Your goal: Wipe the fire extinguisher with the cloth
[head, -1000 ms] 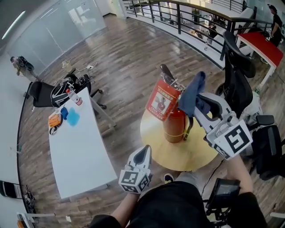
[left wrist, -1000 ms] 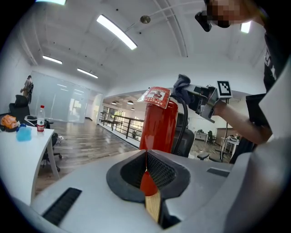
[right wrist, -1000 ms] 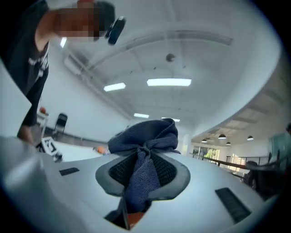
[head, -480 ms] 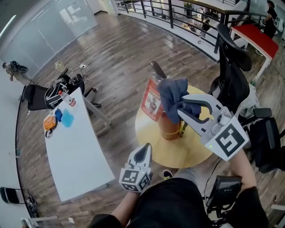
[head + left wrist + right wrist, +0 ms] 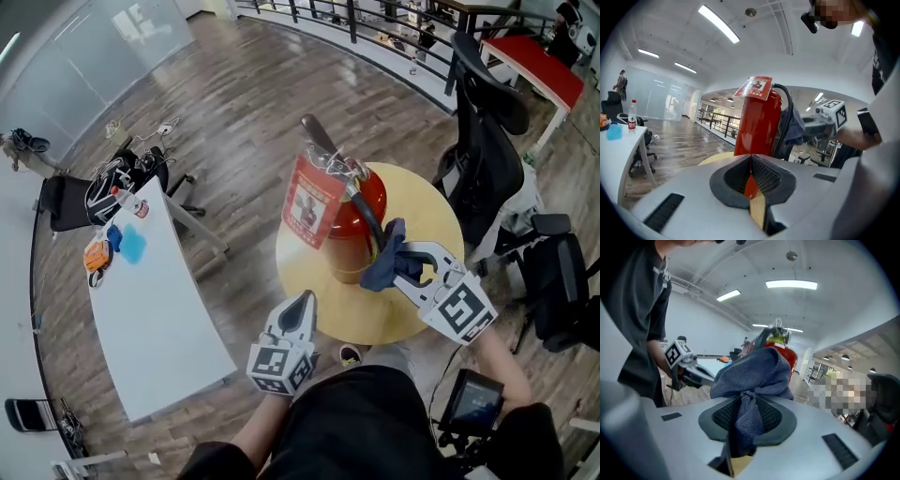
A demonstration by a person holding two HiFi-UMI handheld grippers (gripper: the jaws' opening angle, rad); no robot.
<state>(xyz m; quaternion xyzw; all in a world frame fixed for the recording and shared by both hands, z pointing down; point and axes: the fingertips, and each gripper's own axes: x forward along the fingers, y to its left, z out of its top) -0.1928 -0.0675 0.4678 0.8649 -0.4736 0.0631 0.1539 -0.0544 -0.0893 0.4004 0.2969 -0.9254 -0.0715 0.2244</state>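
- Head view: we see the red fire extinguisher point(image 5: 349, 239) upright on the round yellow table point(image 5: 314, 298), with our right gripper point(image 5: 398, 259) holding the blue cloth point(image 5: 382, 269) against its side.
- Left gripper view: our left gripper point(image 5: 751, 176) is closed and empty, near the extinguisher.
- Right gripper view: the jaws clamp the bunched cloth.

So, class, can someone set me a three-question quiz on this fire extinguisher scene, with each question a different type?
1. Multiple choice: what holds the cloth?
A. the left gripper
B. the right gripper
C. nothing, it lies loose
2. True or false: the fire extinguisher lies on its side on the round table.
3. Fill in: the left gripper's fingers are ___ (open or shut), with nothing between them.

Key
1. B
2. False: it stands upright.
3. shut
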